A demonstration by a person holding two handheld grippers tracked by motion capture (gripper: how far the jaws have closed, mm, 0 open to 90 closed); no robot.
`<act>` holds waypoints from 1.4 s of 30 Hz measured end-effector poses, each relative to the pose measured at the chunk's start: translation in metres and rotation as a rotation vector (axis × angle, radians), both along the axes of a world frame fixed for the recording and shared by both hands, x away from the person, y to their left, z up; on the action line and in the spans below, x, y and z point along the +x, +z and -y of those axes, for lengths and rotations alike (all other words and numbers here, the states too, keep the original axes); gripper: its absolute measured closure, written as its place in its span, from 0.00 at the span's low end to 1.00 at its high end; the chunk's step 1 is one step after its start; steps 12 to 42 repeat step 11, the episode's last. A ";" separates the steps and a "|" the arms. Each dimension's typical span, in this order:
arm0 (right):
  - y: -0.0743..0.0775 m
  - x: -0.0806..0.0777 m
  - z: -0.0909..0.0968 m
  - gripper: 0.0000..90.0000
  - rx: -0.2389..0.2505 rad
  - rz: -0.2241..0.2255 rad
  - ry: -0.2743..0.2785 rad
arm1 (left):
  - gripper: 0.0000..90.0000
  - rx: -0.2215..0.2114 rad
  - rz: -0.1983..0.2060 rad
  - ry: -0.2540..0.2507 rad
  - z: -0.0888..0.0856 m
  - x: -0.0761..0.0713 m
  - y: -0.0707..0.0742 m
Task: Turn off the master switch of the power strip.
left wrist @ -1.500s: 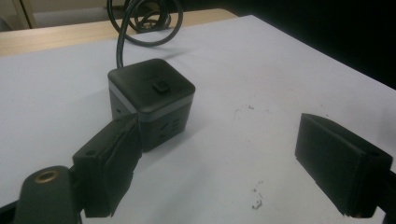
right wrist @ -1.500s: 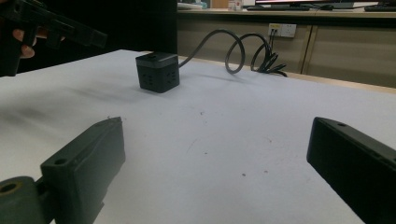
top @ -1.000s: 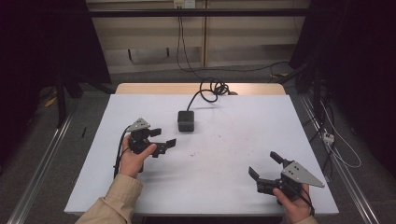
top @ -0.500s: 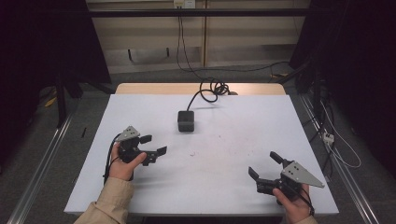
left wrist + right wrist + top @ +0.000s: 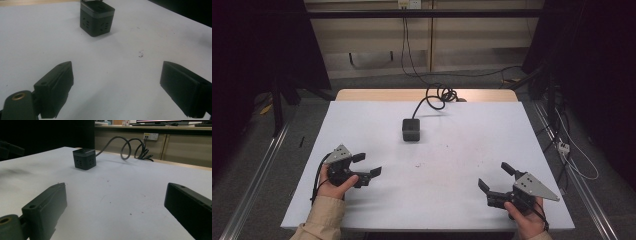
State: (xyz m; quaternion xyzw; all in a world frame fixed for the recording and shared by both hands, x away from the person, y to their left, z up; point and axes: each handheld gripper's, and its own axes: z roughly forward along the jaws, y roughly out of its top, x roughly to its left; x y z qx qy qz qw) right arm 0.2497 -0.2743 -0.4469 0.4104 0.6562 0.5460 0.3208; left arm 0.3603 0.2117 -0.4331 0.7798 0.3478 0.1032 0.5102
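Nearest to me, at the front edge of the white rectangular table (image 5: 452,200), the person holds one black two-jaw tool in each hand. The right gripper (image 5: 496,176) sits low at the near right corner, its jaws spread wide with nothing between them; its grey three-cornered plate (image 5: 536,186) lies on top. I think it rests there because it has no work at this moment. The left gripper (image 5: 366,165) is at the near left, a little further in from the edge, and a beige sleeve (image 5: 319,219) comes up behind the hand. Its jaws are also wide apart and empty, and they point toward the middle of the table. From the left gripper view the bare white surface lies between the two jaws, so it is not gripping anything.

Further away, near the centre but toward the far side, stands a small black cube-shaped socket box (image 5: 411,129), upright, well apart from both tools. It is probably the object to be handled, since both jaws face it. Its thick dark cable (image 5: 438,96) runs back in loops onto the wooden strip (image 5: 362,95) at the far edge, toward the wall outlets behind.
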 end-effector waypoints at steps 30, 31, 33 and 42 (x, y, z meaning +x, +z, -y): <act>-0.001 0.002 0.000 0.04 -0.005 -0.005 -0.002 | 0.11 0.019 -0.001 0.009 -0.010 -0.011 -0.006; -0.001 0.002 0.000 0.04 -0.005 -0.005 -0.002 | 0.11 0.019 -0.001 0.009 -0.010 -0.011 -0.006; -0.001 0.002 0.000 0.04 -0.005 -0.005 -0.002 | 0.11 0.019 -0.001 0.009 -0.010 -0.011 -0.006; -0.001 0.002 0.000 0.04 -0.005 -0.005 -0.002 | 0.11 0.019 -0.001 0.009 -0.010 -0.011 -0.006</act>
